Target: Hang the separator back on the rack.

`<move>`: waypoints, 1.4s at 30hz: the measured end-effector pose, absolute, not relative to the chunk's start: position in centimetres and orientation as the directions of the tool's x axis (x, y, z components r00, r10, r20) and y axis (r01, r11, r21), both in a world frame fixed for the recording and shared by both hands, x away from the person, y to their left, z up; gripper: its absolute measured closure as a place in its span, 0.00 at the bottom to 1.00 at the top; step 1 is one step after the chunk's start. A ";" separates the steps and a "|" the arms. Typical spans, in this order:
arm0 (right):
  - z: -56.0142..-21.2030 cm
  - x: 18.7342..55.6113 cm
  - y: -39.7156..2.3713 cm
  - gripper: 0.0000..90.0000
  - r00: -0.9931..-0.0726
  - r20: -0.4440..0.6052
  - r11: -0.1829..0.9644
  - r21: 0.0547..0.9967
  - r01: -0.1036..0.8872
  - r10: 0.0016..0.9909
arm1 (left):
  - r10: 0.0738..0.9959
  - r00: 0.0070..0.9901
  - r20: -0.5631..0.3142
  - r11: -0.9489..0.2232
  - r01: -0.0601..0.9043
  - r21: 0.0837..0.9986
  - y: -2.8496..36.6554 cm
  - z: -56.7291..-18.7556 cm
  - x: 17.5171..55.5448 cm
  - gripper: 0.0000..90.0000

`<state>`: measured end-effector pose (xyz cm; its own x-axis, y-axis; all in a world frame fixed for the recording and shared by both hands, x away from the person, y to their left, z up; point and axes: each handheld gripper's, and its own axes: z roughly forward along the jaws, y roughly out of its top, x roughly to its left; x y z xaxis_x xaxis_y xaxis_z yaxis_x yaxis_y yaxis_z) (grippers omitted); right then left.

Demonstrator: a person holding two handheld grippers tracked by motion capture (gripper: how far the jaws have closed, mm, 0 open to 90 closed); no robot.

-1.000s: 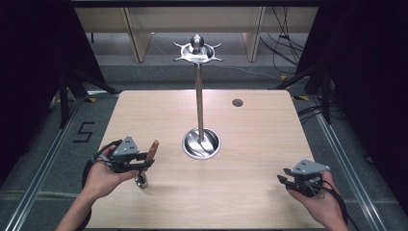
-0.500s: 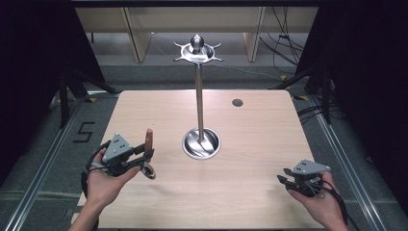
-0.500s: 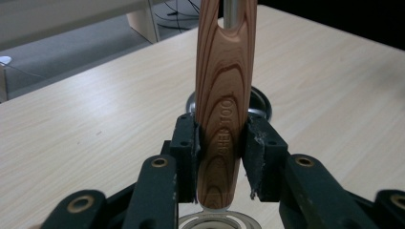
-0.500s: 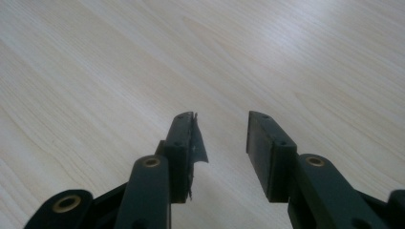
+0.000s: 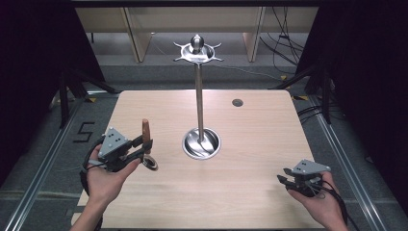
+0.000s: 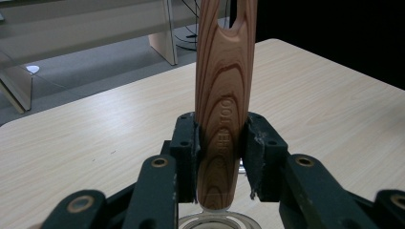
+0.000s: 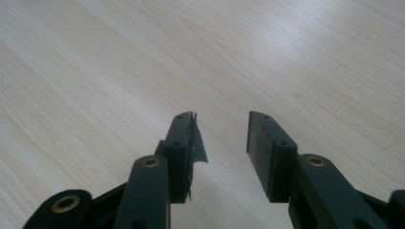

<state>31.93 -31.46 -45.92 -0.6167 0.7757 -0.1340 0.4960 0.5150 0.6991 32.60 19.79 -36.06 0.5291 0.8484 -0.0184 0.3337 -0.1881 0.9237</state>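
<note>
You have the wooden-handled utensil (image 5: pixel 146 136) clamped in your left gripper (image 5: pixel 142 147), lifted clear over the near left part of the table (image 5: pixel 269 144), handle end up and metal ring end (image 5: pixel 150 164) hanging below the jaws; in the left gripper view the jaws press both sides of the wooden handle (image 6: pixel 223 114), just above where it meets the metal. Judging by the hanging stand (image 5: pixel 198 96) at the table's middle, with its pronged top (image 5: pixel 197 51) and round base (image 5: pixel 201 143), you seem to be in the carry step, bringing the utensil toward a hook. The next move likely calls for raising it high and to the right, then lining up the slot at the handle's far end (image 6: pixel 228 19) with one prong, which may need a steady tilt so the slot faces the hook. Your right gripper (image 5: pixel 288 181) rests low at the near right, well apart from the stand, jaws parted a moderate way with nothing between them, bare wood beneath in the right gripper view. The handle's top is cut off by the upper edge of the left gripper view, so the full shape of the slot is unclear; the metal end is mostly hidden below the jaws there, and from above it is too small to tell whether it is a ring, a strainer or a small scoop. The prongs are too small to count surely
</note>
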 end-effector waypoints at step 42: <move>-45.9 31.7 -31.3 0.68 -0.596 -0.118 0.494 0.697 0.520 0.794 | 0.832 0.555 -0.011 -0.169 0.271 0.948 17.7 -33.3 32.6 0.75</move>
